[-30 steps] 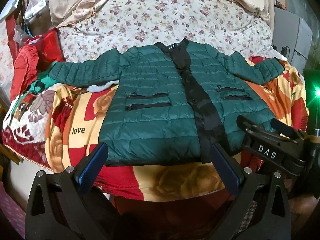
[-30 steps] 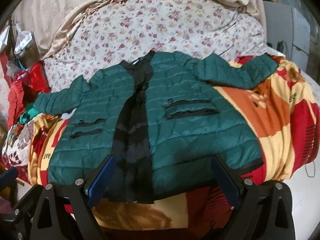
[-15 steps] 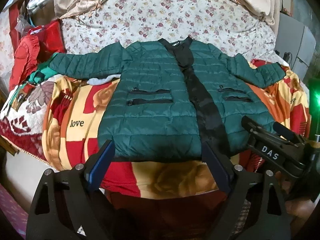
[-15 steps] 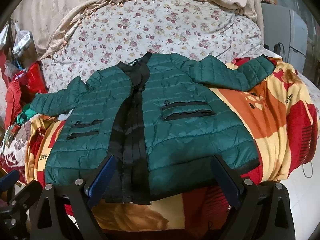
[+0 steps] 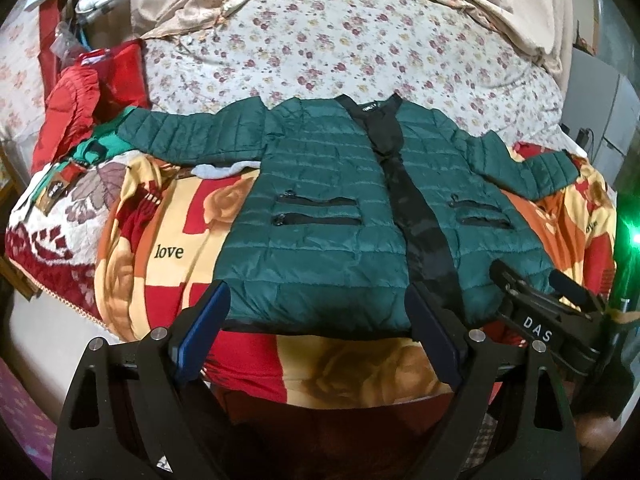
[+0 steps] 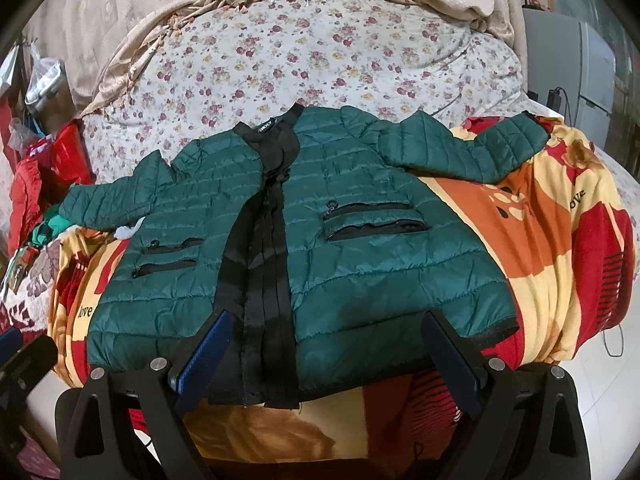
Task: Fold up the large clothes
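Observation:
A dark green quilted jacket [image 5: 320, 200] [image 6: 360, 240] lies face up and spread flat on the bed, with both sleeves out to the sides and the black front band running down its middle. My left gripper [image 5: 316, 292] hovers open just in front of the hem on the jacket's left half, nothing between its blue pads. In front of the hem near the black band, my right gripper [image 6: 328, 316] is open too, gripping nothing. The right gripper's body [image 5: 536, 312] shows at the lower right of the left wrist view.
The jacket rests on a red, orange and yellow blanket [image 5: 168, 252] printed "love", over a floral sheet [image 5: 320, 48]. Red clothes and bags [image 5: 76, 100] pile up at the left edge of the bed. A white cabinet [image 6: 580, 60] stands at the right.
The left gripper's jaws have narrowed a little and it has rolled slightly. The jacket and the right gripper have stayed put.

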### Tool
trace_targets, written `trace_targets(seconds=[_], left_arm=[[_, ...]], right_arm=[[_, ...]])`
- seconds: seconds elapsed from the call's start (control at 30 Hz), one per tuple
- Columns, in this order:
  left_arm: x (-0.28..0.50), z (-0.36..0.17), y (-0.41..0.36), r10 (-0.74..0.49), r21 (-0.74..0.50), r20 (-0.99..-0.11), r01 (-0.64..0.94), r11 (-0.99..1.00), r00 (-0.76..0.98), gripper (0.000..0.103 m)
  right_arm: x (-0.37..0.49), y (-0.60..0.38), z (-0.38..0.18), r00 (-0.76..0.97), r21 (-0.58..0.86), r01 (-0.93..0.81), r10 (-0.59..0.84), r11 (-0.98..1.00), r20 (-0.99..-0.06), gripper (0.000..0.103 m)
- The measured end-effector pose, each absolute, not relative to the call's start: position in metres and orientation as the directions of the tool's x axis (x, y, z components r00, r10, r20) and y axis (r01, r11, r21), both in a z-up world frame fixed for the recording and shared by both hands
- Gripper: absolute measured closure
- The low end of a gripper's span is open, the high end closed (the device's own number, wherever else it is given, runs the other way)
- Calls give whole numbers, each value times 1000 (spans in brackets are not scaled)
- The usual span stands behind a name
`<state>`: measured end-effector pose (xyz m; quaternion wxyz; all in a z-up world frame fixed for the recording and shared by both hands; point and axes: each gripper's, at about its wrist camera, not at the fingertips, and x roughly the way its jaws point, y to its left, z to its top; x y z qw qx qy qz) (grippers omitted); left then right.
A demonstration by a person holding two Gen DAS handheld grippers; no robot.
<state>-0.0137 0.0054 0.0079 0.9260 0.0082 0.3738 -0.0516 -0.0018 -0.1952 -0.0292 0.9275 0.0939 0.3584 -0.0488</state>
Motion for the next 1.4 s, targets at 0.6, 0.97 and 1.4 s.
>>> trace_targets(seconds=[0.6, 0.97, 1.4], left_arm=[[-12, 7, 10, -85, -42, -698, 78, 996, 711, 13], [-10, 3, 9, -95, -50, -704, 85, 995, 704, 13], [-21, 13, -2, -90, -27, -693, 99, 995, 715, 13]], right_arm=[[-2, -188, -30, 735, 114, 133, -21, 984, -678, 8], [-2, -191, -31, 735, 118, 145, -27, 982, -677, 8], [-9, -205, -27, 751, 168, 171, -18, 971, -660, 8]])
